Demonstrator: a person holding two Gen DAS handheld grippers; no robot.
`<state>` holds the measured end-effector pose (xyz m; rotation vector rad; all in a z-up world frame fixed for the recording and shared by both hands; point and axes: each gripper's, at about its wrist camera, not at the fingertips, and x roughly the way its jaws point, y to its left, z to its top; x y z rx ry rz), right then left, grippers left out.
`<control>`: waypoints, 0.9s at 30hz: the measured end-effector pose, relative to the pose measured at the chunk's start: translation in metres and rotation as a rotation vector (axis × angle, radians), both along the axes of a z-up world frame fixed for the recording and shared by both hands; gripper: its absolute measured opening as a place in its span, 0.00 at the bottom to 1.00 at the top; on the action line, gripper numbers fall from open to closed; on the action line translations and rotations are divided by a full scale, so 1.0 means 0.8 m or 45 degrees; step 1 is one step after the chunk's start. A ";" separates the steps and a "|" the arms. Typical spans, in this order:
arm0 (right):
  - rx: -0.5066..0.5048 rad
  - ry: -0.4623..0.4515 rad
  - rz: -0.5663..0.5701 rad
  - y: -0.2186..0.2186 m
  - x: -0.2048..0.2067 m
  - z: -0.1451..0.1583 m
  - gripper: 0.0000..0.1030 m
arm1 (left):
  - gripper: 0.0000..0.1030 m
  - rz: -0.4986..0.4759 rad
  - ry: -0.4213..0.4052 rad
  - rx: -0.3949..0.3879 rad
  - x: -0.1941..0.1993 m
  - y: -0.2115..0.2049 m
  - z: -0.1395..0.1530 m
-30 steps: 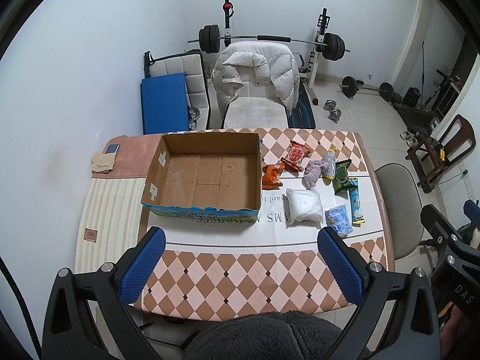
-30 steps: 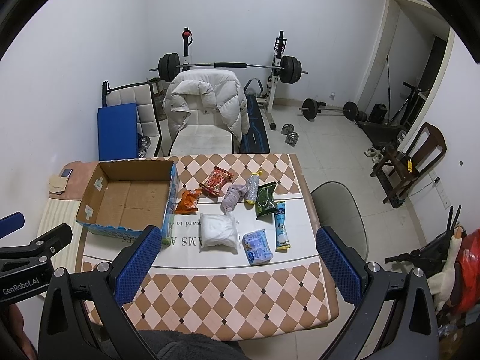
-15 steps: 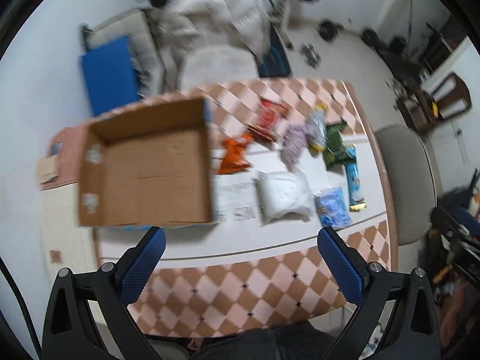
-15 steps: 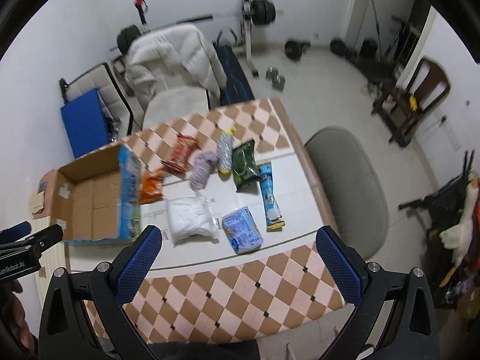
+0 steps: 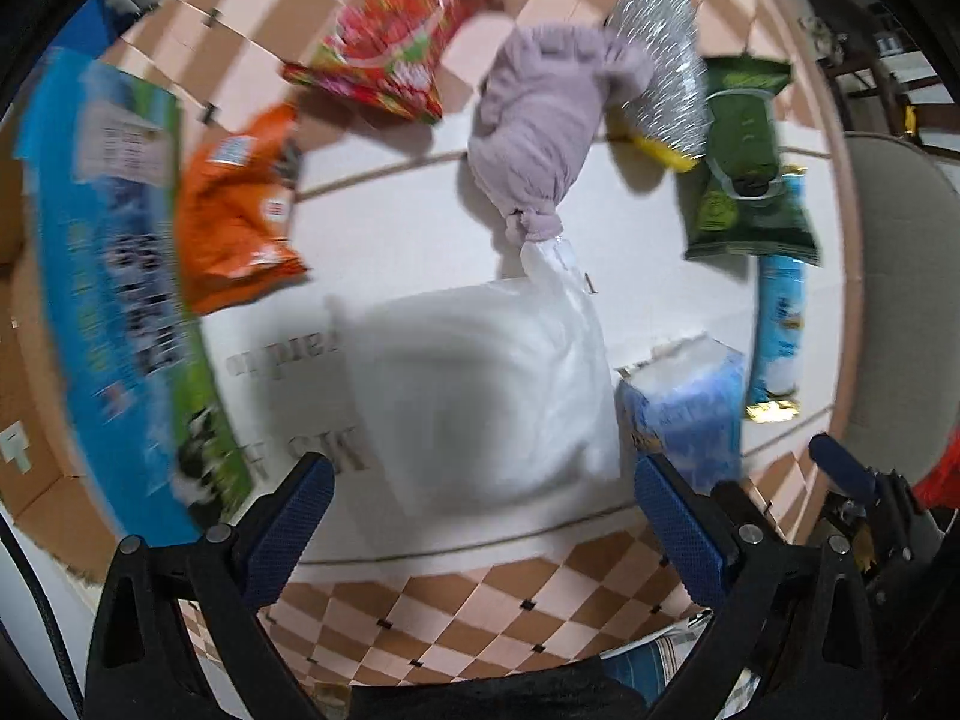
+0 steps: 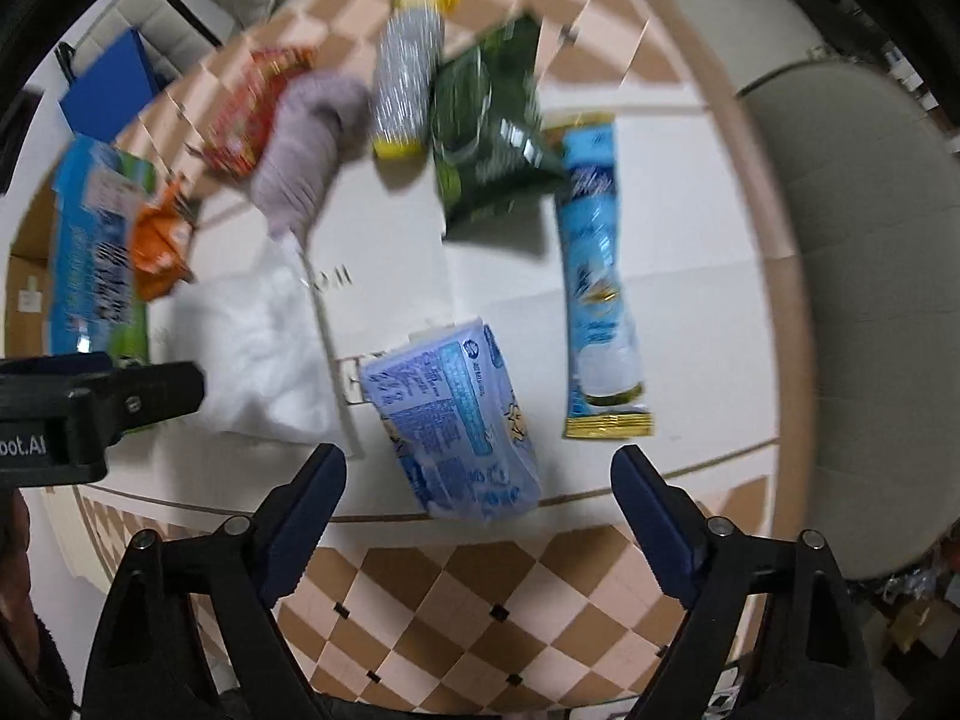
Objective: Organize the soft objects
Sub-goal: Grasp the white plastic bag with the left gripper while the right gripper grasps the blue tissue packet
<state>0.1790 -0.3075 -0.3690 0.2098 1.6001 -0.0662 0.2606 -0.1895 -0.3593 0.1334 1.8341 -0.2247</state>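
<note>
My left gripper (image 5: 480, 510) is open, low over a white soft bag (image 5: 480, 384) lying between its fingers. A lilac cloth bundle (image 5: 540, 126), an orange packet (image 5: 234, 210), a red packet (image 5: 396, 36) and a silver scrubber (image 5: 660, 72) lie beyond it. My right gripper (image 6: 480, 498) is open, just above a blue tissue pack (image 6: 456, 414). The white bag (image 6: 258, 360) shows at its left, the lilac bundle (image 6: 306, 144) further back. Both views are blurred.
The cardboard box with a blue printed side (image 5: 114, 276) stands at the left. A green packet (image 6: 486, 126) and a long blue packet (image 6: 597, 276) lie on the right. A grey chair (image 6: 858, 300) stands off the table's right edge.
Both grippers have dropped fast towards the table, from a high overview to close above the items. The left now hangs over the white bag, the right over the tissue pack. Both stay open.
</note>
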 end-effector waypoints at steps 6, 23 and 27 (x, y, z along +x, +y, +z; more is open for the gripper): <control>0.059 0.064 0.003 0.004 0.005 -0.034 0.86 | 1.00 -0.033 0.045 0.083 0.000 -0.011 -0.048; 0.099 0.123 -0.046 0.021 -0.010 -0.071 0.27 | 0.66 -0.056 -0.075 0.063 -0.019 0.000 -0.014; 0.110 0.080 -0.044 0.025 -0.021 -0.046 0.26 | 0.65 -0.031 -0.103 0.045 -0.030 0.013 0.008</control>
